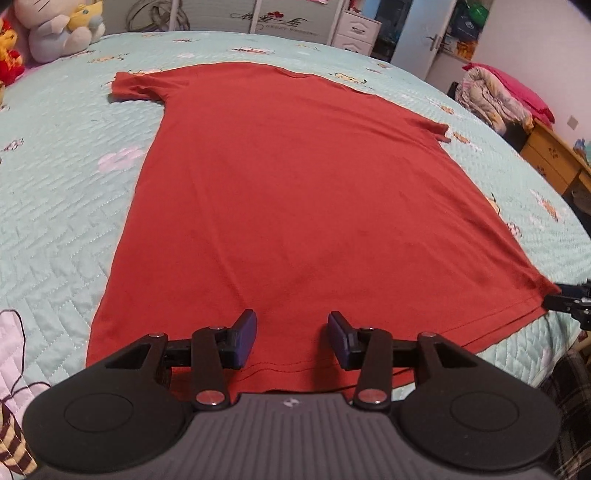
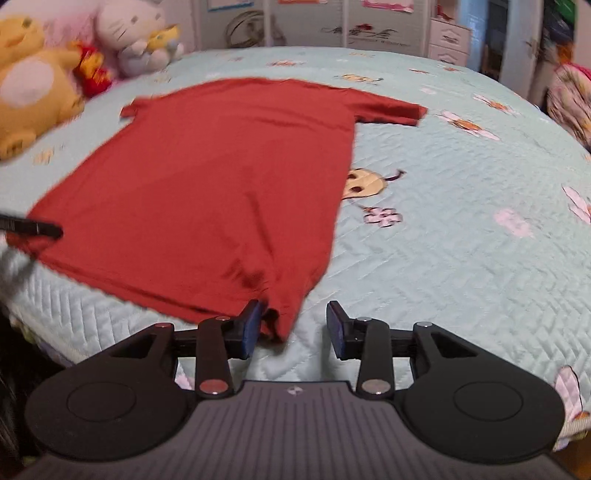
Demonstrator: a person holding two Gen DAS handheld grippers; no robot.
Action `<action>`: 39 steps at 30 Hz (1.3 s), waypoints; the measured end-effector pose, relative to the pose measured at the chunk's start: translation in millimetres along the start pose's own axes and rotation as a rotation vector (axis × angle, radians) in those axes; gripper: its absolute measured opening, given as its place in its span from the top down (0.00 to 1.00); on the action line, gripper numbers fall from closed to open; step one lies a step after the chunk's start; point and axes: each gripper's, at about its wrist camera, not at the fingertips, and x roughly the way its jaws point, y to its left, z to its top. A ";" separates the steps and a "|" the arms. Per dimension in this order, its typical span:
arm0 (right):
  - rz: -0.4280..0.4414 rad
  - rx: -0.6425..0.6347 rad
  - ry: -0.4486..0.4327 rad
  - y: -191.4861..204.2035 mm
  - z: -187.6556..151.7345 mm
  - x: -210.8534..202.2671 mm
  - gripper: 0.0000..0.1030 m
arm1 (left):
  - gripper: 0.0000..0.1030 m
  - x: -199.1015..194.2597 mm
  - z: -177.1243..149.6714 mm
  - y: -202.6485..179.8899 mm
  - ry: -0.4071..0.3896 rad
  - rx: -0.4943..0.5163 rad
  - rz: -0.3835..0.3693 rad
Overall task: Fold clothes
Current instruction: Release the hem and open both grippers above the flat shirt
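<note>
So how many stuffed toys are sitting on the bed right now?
3, all at the far left: a yellow plush, a small red one beside it, then a white cat plush. More may sit beyond the frame.

A T-shirt (image 1: 295,192) is spread flat on a quilted bedspread (image 1: 55,206), hem nearest the cameras, sleeves at the far end. The left gripper (image 1: 291,339) is held over the hem, the right gripper (image 2: 291,328) at the hem's right corner. Plush toys (image 2: 74,62) are set behind the shirt, far left.
</note>
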 end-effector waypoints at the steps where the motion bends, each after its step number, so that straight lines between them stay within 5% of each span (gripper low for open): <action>1: -0.029 -0.043 -0.013 7.2 -2.4 1.6 0.62 | 0.54 0.2 -0.4 -0.2 0.000 0.007 0.001; 8: -0.212 -0.287 -0.060 35.3 -20.3 -2.3 0.62 | 0.52 2.1 -0.6 -3.2 0.001 0.030 0.008; 19: -0.307 -0.366 -0.109 49.4 -20.5 17.6 0.61 | 0.39 4.2 -1.7 -11.5 0.004 0.057 0.008; 25: -0.501 -0.545 -0.068 59.2 -29.4 21.9 0.60 | 0.39 5.1 -2.0 -10.1 0.006 0.058 -0.001; 26: -0.533 -0.575 -0.061 60.9 -30.8 22.6 0.51 | 0.39 5.0 -2.0 -9.8 0.006 0.058 -0.002; 28: -0.584 -0.628 -0.047 64.3 -33.3 23.0 0.49 | 0.39 5.3 -2.6 -11.8 0.005 0.069 0.005; 39: -0.384 -0.589 -0.021 37.8 -31.3 -8.7 0.33 | 0.44 -7.1 -2.6 -4.3 0.035 0.076 -0.048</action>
